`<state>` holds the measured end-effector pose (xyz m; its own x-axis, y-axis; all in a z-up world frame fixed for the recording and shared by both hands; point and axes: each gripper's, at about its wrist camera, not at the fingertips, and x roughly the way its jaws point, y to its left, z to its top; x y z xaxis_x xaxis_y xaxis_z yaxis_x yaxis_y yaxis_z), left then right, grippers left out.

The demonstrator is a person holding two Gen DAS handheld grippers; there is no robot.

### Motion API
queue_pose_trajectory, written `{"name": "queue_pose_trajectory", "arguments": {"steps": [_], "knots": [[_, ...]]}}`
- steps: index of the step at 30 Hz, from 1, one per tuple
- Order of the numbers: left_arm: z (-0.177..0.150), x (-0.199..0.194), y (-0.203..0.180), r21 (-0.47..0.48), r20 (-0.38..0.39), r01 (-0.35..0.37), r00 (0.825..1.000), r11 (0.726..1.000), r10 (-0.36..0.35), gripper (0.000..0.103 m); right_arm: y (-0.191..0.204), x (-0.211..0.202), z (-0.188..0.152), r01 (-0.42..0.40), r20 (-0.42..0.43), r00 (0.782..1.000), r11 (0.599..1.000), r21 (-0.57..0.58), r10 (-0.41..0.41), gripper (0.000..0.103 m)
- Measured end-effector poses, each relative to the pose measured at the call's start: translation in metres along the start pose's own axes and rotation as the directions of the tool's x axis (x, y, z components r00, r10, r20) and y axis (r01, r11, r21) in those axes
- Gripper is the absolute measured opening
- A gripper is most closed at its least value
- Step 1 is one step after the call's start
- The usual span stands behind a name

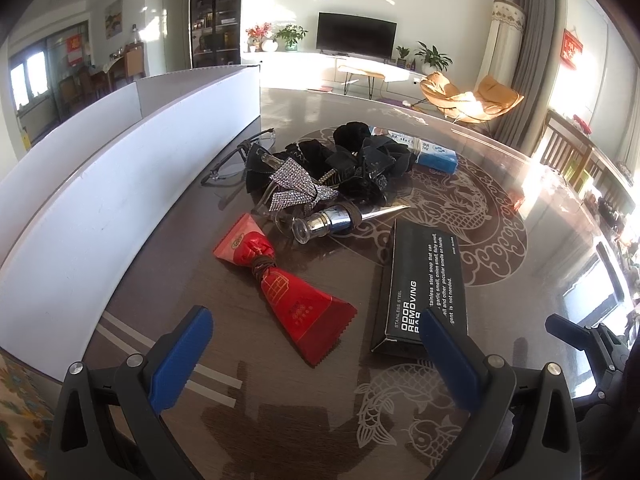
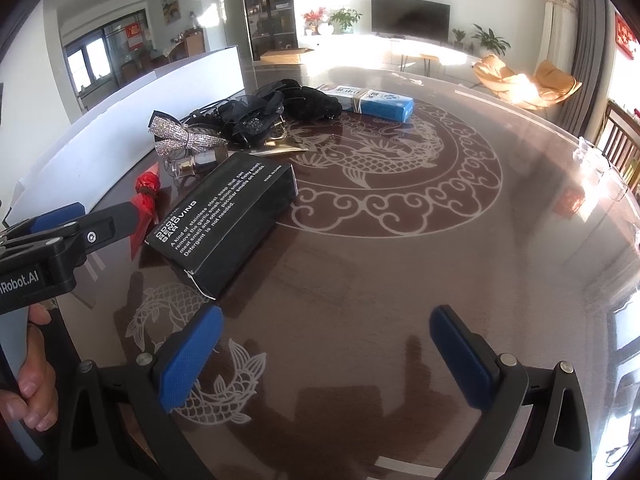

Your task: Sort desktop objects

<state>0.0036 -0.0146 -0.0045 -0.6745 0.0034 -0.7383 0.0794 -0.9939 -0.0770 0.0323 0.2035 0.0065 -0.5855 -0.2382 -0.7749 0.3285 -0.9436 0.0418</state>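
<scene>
1. Red sachet [image 1: 288, 292] lay on the table [image 1: 520, 248] just ahead of the left gripper [image 1: 316, 356], long axis running diagonally away toward the white box [image 1: 132, 184].
2. Left gripper sat nearer; jaws wide apart, holding nothing.
3. Right gripper [image 2: 326, 360] hung over bare table, jaws wide apart, empty; black carton [image 2: 228, 224] lay ahead-left of it.
4. Black hair accessories [image 1: 352, 164] overlapped; separate pieces hard to tell. White box interior hidden.
</scene>
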Motion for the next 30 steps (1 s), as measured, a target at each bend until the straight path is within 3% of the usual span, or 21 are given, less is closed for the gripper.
{"name": "queue_pose_trajectory", "arguments": {"steps": [30], "knots": [[0.0002,0.0009,0.0021,-0.018,-0.005,0.011,1.0,1.0,-0.011,0.103,0.0038,0.0025,-0.005,-0.014,-0.011,1.0,1.0,-0.002,0.014,0.103]]}}
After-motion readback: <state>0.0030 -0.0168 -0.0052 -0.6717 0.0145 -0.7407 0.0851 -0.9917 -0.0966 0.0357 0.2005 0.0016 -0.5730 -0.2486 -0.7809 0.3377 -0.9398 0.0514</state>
